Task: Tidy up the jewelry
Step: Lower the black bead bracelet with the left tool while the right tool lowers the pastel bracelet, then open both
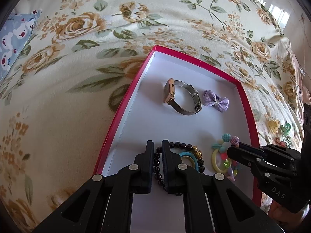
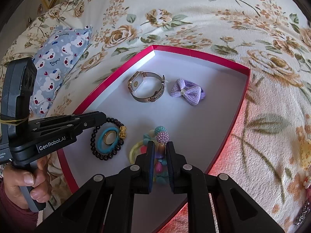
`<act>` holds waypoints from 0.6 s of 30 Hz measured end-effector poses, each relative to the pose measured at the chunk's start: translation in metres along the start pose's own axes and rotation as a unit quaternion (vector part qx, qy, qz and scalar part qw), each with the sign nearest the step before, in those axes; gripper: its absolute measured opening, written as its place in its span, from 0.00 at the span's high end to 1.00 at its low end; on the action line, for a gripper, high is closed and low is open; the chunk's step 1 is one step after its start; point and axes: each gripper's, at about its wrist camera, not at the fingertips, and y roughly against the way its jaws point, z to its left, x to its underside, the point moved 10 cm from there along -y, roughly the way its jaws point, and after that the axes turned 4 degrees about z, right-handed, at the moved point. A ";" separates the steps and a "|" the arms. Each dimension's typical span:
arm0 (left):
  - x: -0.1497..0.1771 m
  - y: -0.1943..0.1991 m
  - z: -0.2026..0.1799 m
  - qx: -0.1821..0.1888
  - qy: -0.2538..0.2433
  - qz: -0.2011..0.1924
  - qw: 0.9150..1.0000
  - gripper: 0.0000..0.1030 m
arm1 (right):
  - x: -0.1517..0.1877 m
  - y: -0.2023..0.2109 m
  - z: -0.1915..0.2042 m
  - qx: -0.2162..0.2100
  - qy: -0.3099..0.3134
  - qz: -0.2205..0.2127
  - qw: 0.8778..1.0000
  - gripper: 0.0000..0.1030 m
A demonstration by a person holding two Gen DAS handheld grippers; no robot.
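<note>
A red box with a white inside (image 1: 124,104) (image 2: 97,97) lies on a floral blanket. My left gripper (image 1: 157,141) (image 2: 105,118) is shut on a black bead bracelet (image 1: 157,163) (image 2: 106,156) that rests on the box floor, ringed around a teal hoop (image 1: 186,157) (image 2: 108,137). To its right my right gripper (image 2: 161,143) (image 1: 236,145) stands slightly open over a colourful bead bracelet (image 2: 162,136) (image 1: 219,161). The beads lie between its fingers with a thin gap at one pad. Farther back in the box are a watch (image 1: 180,97) (image 2: 145,89) and a purple bow (image 1: 215,101) (image 2: 187,93).
A blue bear-print pillow (image 2: 56,58) (image 1: 11,38) lies at the far left on the blanket (image 1: 68,116). More small trinkets (image 1: 279,130) (image 2: 305,153) sit on the blanket right of the box. A hand (image 2: 29,180) holds the left gripper's handle.
</note>
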 end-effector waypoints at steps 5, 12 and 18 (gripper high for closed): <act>0.000 0.000 0.001 -0.001 -0.001 0.001 1.000 0.93 | 0.000 0.001 0.000 0.004 0.003 -0.001 1.000 0.87; 0.000 0.008 0.002 -0.003 0.009 -0.003 1.000 0.79 | 0.000 0.010 -0.002 -0.004 -0.010 -0.009 1.000 0.74; 0.001 0.024 -0.005 0.005 0.012 -0.014 1.000 0.76 | 0.000 0.037 -0.002 -0.013 -0.019 -0.034 0.999 0.72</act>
